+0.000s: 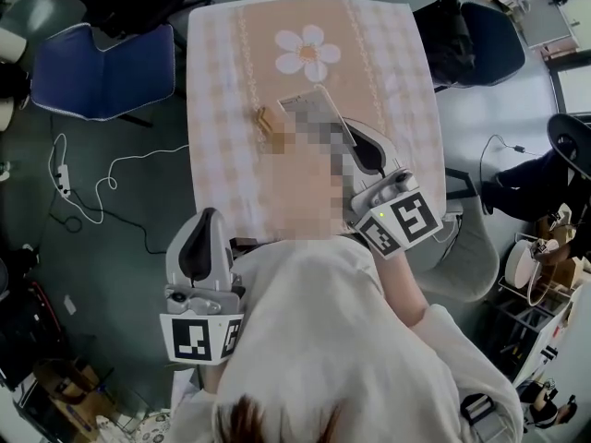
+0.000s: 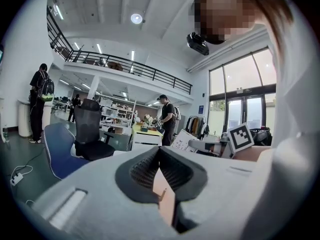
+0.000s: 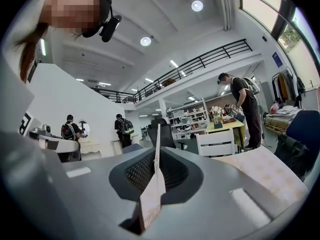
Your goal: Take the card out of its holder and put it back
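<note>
The right gripper [image 1: 351, 134] pinches the card [image 1: 309, 102] edge-on between its closed jaws, just right of the small wooden card holder [image 1: 269, 124] on the checked tablecloth [image 1: 222, 81]. The holder looks empty, its slot too small to make out. The left gripper [image 1: 209, 218], jaws together on nothing, hangs well short of the holder, off the table's near edge. A clean return likely means lining the card's lower edge with the slot, lowering it straight, and letting go only once it stands. The light holder may slide.

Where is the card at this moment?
The card is clamped edge-on in the right gripper. In the head view it sits over the middle of the table, just right of the small wooden holder.
</note>
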Action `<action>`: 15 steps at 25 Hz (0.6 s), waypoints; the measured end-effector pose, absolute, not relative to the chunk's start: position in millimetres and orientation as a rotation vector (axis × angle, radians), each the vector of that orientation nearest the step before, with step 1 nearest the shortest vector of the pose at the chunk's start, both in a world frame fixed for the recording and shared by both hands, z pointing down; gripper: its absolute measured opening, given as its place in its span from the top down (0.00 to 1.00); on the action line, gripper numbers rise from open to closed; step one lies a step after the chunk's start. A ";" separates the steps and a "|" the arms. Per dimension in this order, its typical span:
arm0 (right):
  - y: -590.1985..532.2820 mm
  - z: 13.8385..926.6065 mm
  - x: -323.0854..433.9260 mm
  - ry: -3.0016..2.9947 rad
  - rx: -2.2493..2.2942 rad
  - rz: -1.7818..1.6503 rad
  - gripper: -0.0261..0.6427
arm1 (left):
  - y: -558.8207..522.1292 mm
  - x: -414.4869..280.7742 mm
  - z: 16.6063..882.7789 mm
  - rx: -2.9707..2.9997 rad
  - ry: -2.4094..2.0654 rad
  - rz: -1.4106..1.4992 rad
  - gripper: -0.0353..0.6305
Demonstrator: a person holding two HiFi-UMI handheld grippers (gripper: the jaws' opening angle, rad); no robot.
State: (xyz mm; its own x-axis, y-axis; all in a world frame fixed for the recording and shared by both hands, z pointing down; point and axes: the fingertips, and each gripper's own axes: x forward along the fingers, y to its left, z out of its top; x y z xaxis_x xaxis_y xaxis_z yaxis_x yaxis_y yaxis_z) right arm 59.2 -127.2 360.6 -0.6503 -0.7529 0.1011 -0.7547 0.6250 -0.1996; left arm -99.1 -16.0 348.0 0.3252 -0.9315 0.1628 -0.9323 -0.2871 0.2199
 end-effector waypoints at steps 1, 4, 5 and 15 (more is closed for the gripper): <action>-129.6 365.3 56.4 -2.818 1.303 0.357 0.94 | -17.3 -99.2 348.1 2.321 -1.678 0.003 0.95; -136.2 377.6 51.7 -2.793 1.299 0.381 0.94 | -21.3 -99.6 348.1 2.326 -1.668 0.003 0.95; -138.3 380.6 50.8 -2.785 1.301 0.386 0.94 | -22.7 -100.0 348.4 2.326 -1.664 0.003 0.95; -160.6 418.1 37.8 -2.741 1.295 0.445 0.94 | -34.4 -104.1 353.0 2.337 -1.630 0.006 0.95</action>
State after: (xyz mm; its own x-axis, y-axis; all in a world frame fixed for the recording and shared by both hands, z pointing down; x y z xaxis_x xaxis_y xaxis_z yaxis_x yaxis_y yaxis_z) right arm 37.8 -160.6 418.1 -0.6404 -0.7437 0.1920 -0.7662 0.6013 -0.2265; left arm -104.1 -34.4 353.0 0.3593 -0.9179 0.1682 -0.9192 -0.3171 0.2335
